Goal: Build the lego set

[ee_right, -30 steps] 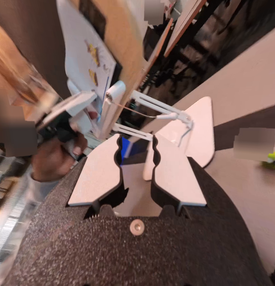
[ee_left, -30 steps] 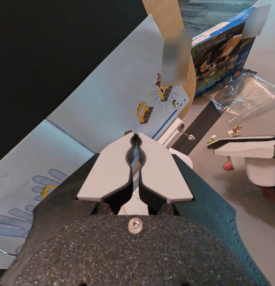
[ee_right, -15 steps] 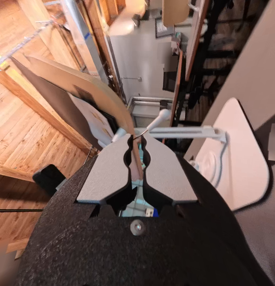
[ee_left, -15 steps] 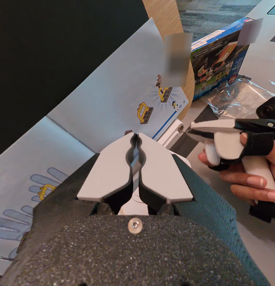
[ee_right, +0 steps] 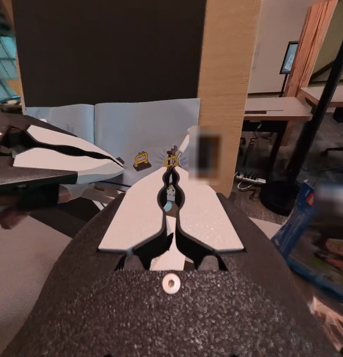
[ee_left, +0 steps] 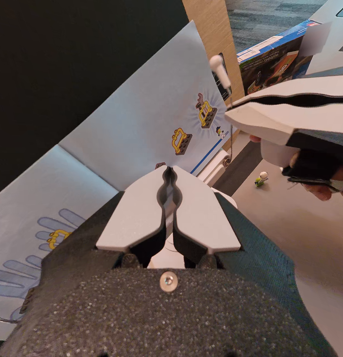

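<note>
The right claw (ee_right: 171, 170) is pinched at its tips on the thin wire page-holder arm with a white plastic knob (ee_left: 219, 66). It is springy and slips easily, so holding it near the knob seems safer. Just ahead stands the open pale-blue paper instruction booklet (ee_left: 128, 119), light and floppy. The left claw (ee_left: 169, 169) is closed to a sliver, seemingly empty. A tiny lime-and-white minifigure (ee_left: 261, 179) lies on the grey surface (ee_left: 282, 222) right of it.
</note>
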{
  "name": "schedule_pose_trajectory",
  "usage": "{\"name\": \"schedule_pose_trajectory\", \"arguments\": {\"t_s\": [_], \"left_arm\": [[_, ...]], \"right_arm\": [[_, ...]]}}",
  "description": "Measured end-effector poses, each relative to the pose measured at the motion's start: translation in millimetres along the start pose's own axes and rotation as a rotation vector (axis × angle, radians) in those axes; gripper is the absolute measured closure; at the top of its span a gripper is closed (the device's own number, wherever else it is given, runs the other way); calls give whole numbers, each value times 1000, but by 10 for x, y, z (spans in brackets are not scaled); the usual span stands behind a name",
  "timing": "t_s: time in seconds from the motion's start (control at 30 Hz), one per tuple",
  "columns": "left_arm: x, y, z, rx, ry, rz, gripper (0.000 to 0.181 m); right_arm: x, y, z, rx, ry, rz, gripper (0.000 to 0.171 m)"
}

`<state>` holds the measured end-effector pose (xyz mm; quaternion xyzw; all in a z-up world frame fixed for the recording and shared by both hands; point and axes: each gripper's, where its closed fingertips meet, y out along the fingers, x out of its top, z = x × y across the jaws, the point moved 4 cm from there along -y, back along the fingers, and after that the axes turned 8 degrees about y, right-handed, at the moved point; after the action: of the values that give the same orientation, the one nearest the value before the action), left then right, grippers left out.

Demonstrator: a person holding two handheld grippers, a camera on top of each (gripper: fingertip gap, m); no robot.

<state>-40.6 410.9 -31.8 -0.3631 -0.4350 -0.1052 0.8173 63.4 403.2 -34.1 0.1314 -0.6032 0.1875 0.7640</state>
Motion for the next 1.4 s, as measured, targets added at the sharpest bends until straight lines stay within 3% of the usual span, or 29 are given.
{"name": "schedule_pose_trajectory", "arguments": {"t_s": [0.2,0.27,0.37,0.47,0.57,0.67,0.9,1.17,1.4], "left_arm": [[-3,-6,-6,-1,3,-14,181],[28,-63,-21,-19,-16,-53,179],[135,-340,-79,-47,-46,-174,174],[74,-794,-128,25,-45,-320,176],[-232,-1282,-188,111,-62,-416,180],[-666,-1813,-191,183,-120,-439,181],[-1727,-2899,-363,316,-257,-341,181],[-2783,-3264,-1102,270,-512,-232,177],[-3059,-3428,-1185,232,-576,-226,171]], "right_arm": [[22,9,-4,30,-38,44,167],[71,-101,3,40,-39,1,153],[130,-387,55,78,-29,-44,146],[93,-780,123,72,-105,-78,144],[-66,-1149,217,61,-179,-54,150],[-268,-1490,346,80,-217,4,171],[-833,-2009,784,201,-179,167,171],[-1637,-2101,1604,420,-198,399,159],[-2167,-1660,2316,411,-188,663,133]]}}
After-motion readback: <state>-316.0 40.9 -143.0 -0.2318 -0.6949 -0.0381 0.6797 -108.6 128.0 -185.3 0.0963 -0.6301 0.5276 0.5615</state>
